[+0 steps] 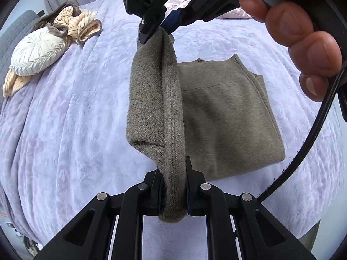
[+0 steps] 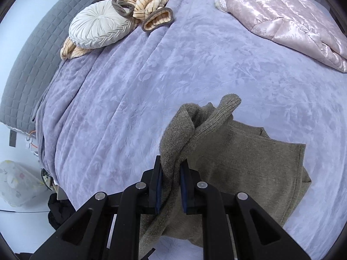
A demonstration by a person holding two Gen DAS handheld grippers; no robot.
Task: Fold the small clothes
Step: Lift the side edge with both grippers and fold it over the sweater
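- While one olive-brown knit sweater (image 1: 225, 117) lay partly folded on the lavender bedspread (image 1: 76, 112), one of its sleeves (image 1: 158, 99) was lifted clear of the body and stretched between the two grippers.
- One left gripper (image 1: 173, 186), at the bottom of the left wrist view, was clenched on the near end of the sleeve; knit fabric filled the gap between its fingers.
- One right gripper (image 1: 155, 29), at the top of the same view, pinched the far end of the sleeve, with a hand (image 1: 299, 41) wrapped round its handle and one braided cable (image 1: 312, 134) trailing from it.
- Seen from the right wrist view, the right gripper (image 2: 171, 184) was closed on bunched knit, and the sweater's flat body (image 2: 249, 173) lay just right of and beyond the fingers.
- One round cream pleated cushion (image 2: 100, 25) rested near the bed's far left edge, touching one heap of peach striped fleece with brown trim (image 2: 149, 0).
- One pink satin quilted garment (image 2: 288, 19) lay at the far right, well apart from the sweater.
- One grey quilted headboard panel (image 2: 32, 52) bordered the bed on the left.
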